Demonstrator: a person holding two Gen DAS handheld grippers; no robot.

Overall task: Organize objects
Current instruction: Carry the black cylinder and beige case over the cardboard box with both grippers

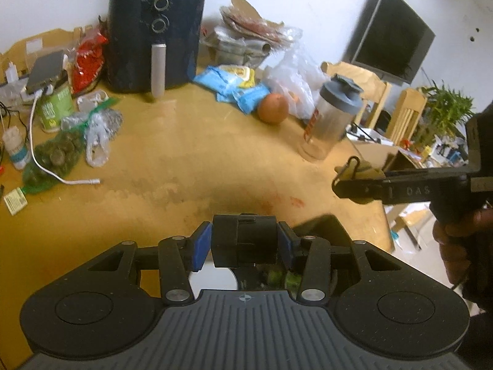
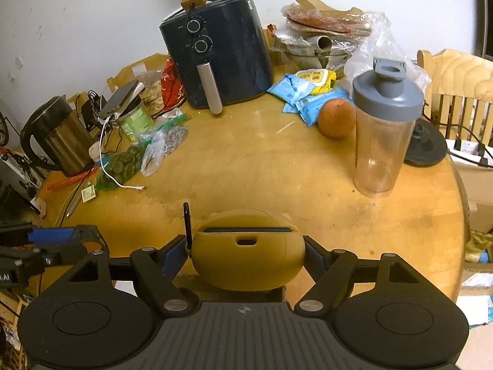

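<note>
Both tools loaded above a cluttered round wooden counter [image 2: 252, 160].
The left tool [image 1: 245, 245] is clamped on a small black boxy case [image 1: 245, 240]; the right tool [image 2: 246, 254] is clamped on a rounded mustard-yellow case [image 2: 248, 252] with a black clip. Ahead stand a navy air fryer [image 2: 222, 52], an orange [image 2: 336, 118] and a clear grey-lidded shaker bottle [image 2: 382, 126].

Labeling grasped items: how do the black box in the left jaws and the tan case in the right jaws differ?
The black box is dark and angular with flat faces; the tan case is mustard-coloured and rounded, with a lid seam and a small port. The case fills the right gripper at a wider jaw spread than the box does in the left gripper. A black clip sticks up beside the case; the box shows none. Both are gripped at the sides above the table.
</note>
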